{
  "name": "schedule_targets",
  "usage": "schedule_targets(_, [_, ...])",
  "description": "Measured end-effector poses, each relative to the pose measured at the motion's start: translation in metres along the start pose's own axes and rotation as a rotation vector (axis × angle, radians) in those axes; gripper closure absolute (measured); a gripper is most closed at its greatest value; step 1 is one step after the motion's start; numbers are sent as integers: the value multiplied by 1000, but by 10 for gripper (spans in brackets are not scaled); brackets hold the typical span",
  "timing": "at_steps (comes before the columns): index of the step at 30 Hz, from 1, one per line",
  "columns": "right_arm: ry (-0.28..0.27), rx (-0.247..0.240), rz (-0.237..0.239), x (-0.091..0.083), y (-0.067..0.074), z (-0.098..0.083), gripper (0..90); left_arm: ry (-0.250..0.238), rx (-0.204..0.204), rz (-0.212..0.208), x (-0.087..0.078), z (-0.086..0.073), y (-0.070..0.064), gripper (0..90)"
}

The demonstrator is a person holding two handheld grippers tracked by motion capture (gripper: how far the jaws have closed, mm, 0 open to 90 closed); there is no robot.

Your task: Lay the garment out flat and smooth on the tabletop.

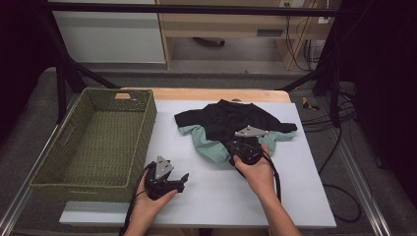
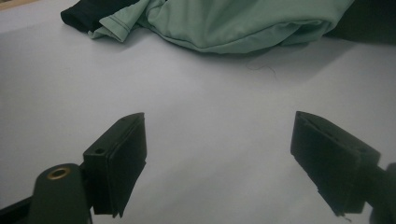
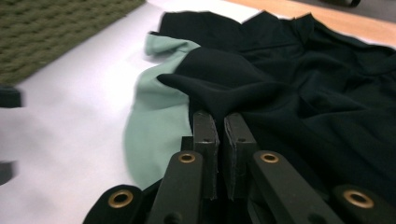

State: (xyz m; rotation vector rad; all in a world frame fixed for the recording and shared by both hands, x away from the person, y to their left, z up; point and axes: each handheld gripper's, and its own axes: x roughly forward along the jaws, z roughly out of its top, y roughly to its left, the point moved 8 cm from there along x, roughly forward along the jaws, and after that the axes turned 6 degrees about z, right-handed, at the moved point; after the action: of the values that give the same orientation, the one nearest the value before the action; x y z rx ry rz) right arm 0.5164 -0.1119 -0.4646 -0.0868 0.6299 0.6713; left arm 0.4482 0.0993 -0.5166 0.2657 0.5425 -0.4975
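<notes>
- White mat (image 1: 206, 196) on table, green basket (image 1: 98, 142) left.
- Right gripper (image 3: 220, 121) pinching black shirt (image 3: 289, 84) fold, over mint shirt (image 3: 154, 126), mid-mat.
- Left gripper (image 2: 217, 158) jaws apart, nothing between.

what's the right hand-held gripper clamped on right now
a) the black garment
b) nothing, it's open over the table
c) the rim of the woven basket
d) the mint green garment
a: in the right gripper view the right hand-held gripper has its jaws pressed together on a pinched fold of the black garment, which lies on top of the mint green garment.
</notes>
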Motion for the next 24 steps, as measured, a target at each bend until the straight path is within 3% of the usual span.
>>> schedule_targets(8, [56,74,-42,43,-38,-8,858,-1,-2,2,1,0,1,187])
schedule_targets(12, [32,115,-37,49,-47,-10,840,0,-3,0,2,-1,1,188])
schedule_targets(18, [-18,76,-34,29,-34,-7,658,-1,3,-5,1,0,-1,187])
schedule_targets(24, [-72,43,-32,-2,-23,-6,573,-7,3,-2,0,1,-1,188])
